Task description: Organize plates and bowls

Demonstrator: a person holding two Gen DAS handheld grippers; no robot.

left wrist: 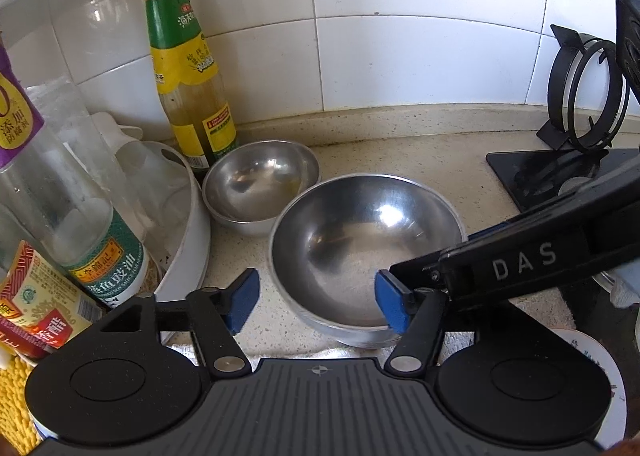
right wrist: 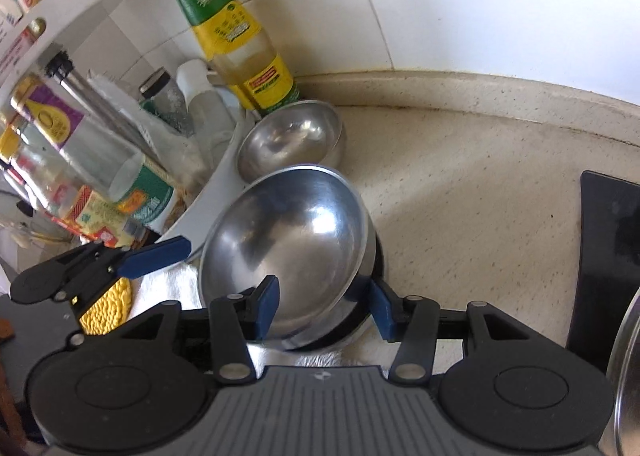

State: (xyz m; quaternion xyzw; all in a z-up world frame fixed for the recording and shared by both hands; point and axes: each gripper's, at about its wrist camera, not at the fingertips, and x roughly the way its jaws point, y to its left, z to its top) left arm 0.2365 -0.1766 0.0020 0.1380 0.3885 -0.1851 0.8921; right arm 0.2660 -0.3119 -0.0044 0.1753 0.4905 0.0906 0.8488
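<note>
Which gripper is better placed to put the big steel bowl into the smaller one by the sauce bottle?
The right gripper. Its fingers already straddle the large bowl's near rim, one inside, one outside. The left gripper stands open beside the bowl, gripping nothing. The small bowl lies just beyond.

Two shiny steel bowls, upright: larger bowl [left wrist: 366,252] tilted at near rim, smaller bowl [left wrist: 258,186] just behind, nested in another, beside tall sauce bottle [left wrist: 186,68].

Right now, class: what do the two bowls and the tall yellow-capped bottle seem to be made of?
Large bowl and small bowl: likely stainless steel, polished, showing mirror-like glare. Yellow-capped bottle: clear, probably glass, though plastic is possible; liquid shows through below the label.
</note>
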